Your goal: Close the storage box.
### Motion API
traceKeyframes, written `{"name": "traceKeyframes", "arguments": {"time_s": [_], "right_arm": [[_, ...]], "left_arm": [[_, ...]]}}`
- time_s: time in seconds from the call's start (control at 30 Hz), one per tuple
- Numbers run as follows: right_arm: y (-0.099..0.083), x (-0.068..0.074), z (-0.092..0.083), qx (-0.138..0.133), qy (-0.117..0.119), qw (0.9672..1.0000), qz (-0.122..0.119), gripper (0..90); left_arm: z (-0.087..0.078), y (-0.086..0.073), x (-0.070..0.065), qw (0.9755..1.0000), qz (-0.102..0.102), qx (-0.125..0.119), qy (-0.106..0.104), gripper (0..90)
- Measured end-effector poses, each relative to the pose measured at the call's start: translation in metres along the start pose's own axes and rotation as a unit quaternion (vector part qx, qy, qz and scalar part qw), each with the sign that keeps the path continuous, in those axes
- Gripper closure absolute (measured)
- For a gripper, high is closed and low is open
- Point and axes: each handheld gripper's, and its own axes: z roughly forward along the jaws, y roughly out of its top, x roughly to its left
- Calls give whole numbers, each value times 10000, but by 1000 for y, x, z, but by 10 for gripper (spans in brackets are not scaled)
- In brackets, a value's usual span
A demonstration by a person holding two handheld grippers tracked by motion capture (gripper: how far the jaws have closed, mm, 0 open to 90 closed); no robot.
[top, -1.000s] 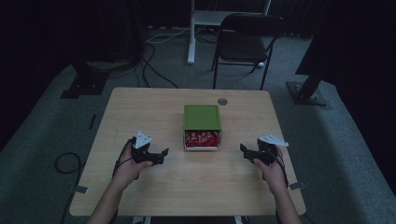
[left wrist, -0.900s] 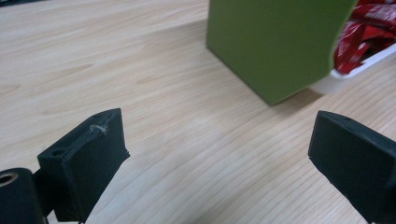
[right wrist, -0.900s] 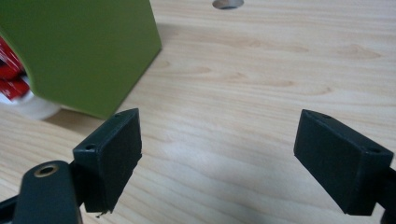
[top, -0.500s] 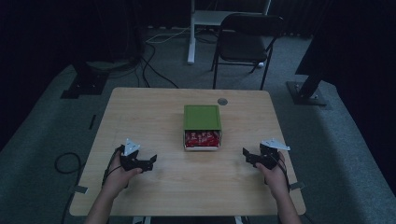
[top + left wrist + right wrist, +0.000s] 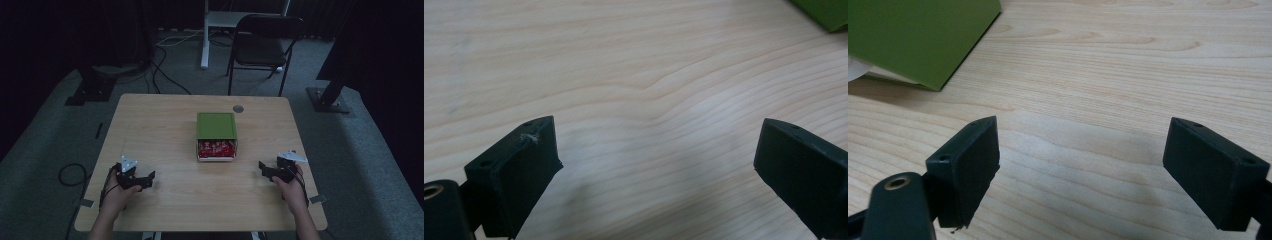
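The pale wooden table (image 5: 165, 125) carries a green-lidded cardboard box (image 5: 216, 125) at its middle, its near end open on a row of red-wrapped packets (image 5: 216, 148). The left gripper (image 5: 145, 181) and the right gripper (image 5: 264, 169) rest low near the table's front edge, well apart from the box on either side, each with jaws spread wide and holding nothing. The step in hand looks like an approach to the box. It would go best with both grippers closing in level from the sides, one steadying the green lid while the other works the open end. White lettering on the wrappers is too small to read.
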Motion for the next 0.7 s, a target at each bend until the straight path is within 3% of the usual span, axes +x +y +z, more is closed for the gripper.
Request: {"name": "traceKeyframes", "arguments": {"time_s": [0.37, 0.7], "right_arm": [[-6, -1, 4, 237, -206, 9994, -142, 143], [-8, 1, 6, 548, -533, 9968, -244, 141]], "left_arm": [[-1, -13, 10, 9990, -220, 225, 320, 50], [-3, -19, 17, 9964, -387, 443, 604, 51]]}}
